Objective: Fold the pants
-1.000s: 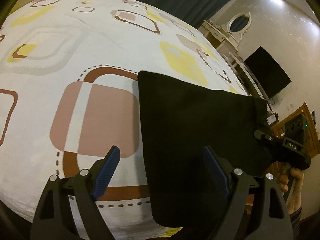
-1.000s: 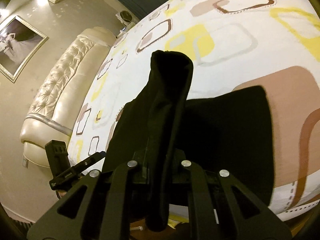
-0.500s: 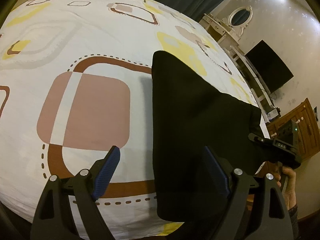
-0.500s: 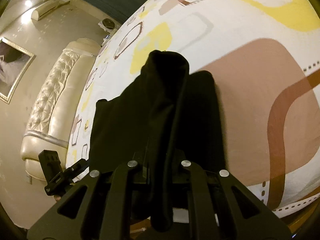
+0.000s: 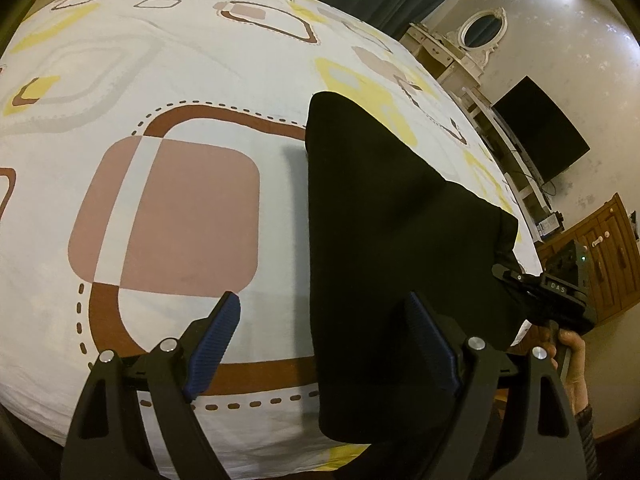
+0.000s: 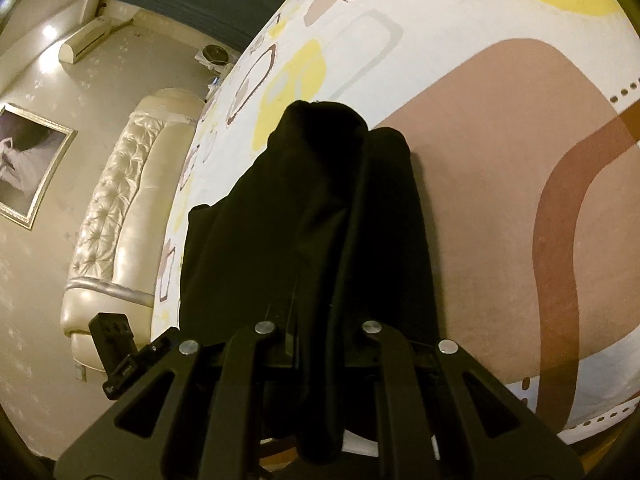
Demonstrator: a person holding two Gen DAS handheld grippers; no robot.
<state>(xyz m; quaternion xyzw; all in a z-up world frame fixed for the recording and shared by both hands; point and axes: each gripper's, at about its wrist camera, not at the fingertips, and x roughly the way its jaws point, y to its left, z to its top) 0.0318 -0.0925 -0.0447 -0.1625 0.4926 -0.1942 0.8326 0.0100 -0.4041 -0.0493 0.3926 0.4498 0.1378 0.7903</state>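
the black pants lie partly folded on the patterned bedsheet near the bed's front edge, their far tip flat on the sheet and their right-hand side lifted. the right gripper has its jaws pinched together on a bunched ridge of that cloth, which drapes forward over it and sags limp to the bed. the left gripper hangs just above the near corner with its blue pads wide apart, one over bare sheet and one over the fabric, holding nothing. the cloth looks soft, light and floppy, with no stiffness to carry a fold alone, so any raised part will likely droop and crease wherever it is unsupported. it seems matte rather than slippery and not fragile. a sound hold for the left would be the near hem edge, pinching through all layers so they travel together, while the right carries its lifted side
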